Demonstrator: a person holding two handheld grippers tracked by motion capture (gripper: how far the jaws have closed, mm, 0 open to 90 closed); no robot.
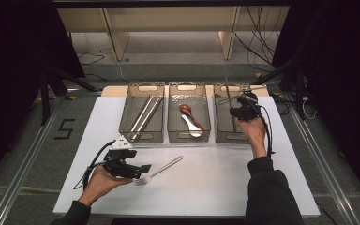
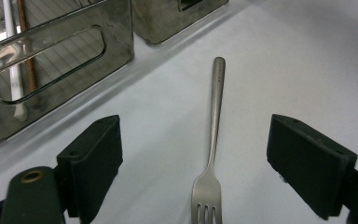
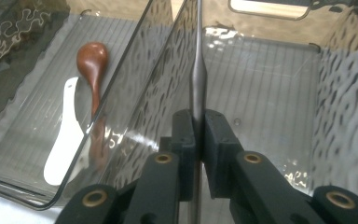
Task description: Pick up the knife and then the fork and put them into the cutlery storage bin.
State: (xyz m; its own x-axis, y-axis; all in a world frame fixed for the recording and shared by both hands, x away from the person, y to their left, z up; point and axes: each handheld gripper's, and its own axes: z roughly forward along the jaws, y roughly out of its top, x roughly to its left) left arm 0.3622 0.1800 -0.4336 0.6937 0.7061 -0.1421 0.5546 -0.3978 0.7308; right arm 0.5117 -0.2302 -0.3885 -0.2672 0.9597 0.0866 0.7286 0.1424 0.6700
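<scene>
The right gripper (image 3: pixel 198 126) has its jaws pinched tight on a slim metal utensil (image 3: pixel 198 70), holding it upright over the right-hand bin (image 1: pixel 225 133), beside the middle bin (image 1: pixel 189 136) with its two spoons. The left gripper (image 2: pixel 193 168) rests low on the white table (image 1: pixel 215 183), jaws spread wide either side of a fork (image 2: pixel 212 154) lying flat between them, untouched.
</scene>
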